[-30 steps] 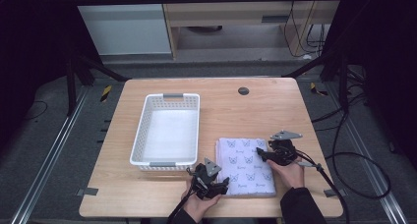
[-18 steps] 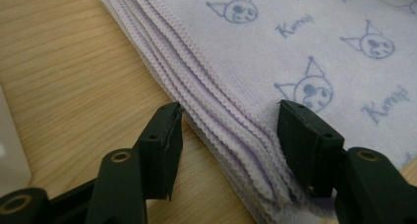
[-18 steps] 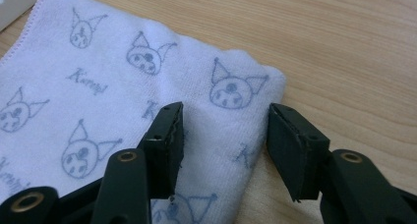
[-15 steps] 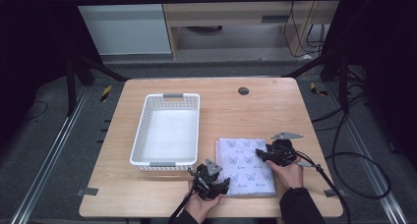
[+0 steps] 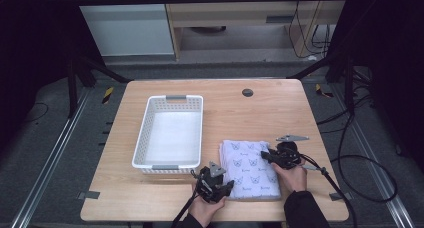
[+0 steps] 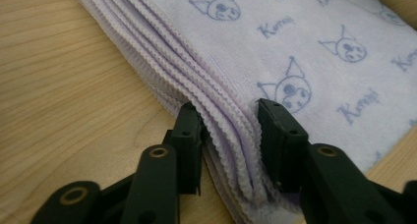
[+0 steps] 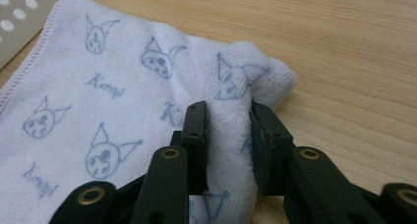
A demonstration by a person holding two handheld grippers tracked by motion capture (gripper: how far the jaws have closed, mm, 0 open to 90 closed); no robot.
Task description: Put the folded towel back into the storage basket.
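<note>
A folded pale lilac towel printed with small cat faces lies on the wooden table near the front edge. My left gripper sits at the towel's near left corner, its jaws shut on the stacked hemmed edges. My right gripper is at the towel's right edge, jaws shut on a raised fold of the towel. A hand holds each gripper from below.
A white perforated plastic basket stands left of the towel, with nothing in it. A small dark round grommet sits in the tabletop at the back. Cables trail off the right side of the table.
Both grippers have stayed at the towel's edges; the towel and hands have barely shifted.
</note>
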